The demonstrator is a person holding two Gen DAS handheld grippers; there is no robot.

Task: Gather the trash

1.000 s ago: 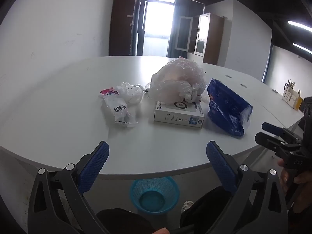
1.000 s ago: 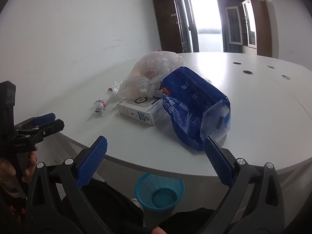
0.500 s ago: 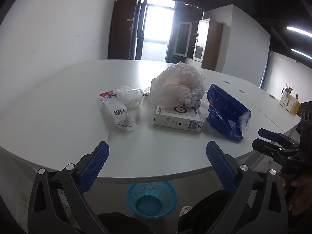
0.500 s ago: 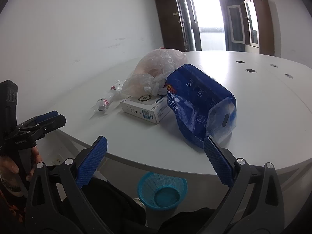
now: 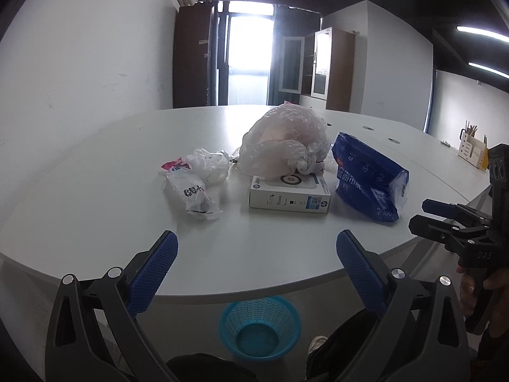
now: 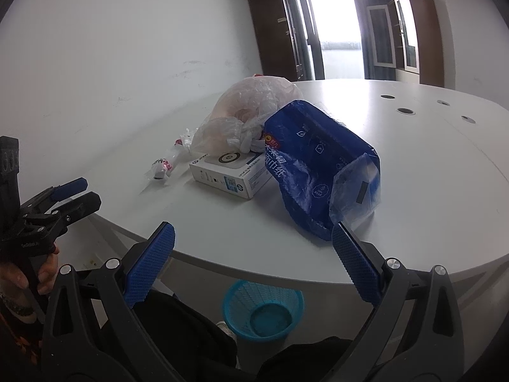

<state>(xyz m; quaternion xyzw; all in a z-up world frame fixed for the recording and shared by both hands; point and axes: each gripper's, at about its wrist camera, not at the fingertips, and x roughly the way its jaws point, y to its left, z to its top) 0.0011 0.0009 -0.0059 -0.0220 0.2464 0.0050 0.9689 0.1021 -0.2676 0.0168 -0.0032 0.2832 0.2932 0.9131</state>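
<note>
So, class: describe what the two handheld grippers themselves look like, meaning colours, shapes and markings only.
The left gripper and the right gripper look alike: black angular plastic frames with triangular cut-outs and silver screw heads, and two fingers faced with blue cross-hatched textured pads. Small pale lettering marks the handle bodies; it is unreadable.

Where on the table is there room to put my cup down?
The table is bare left of the wrapper, and along the near edge in front of the white box. In the right view it is bare right of the blue pack, by the round holes. The middle is crowded: tied bag, box and pack touch.
</note>
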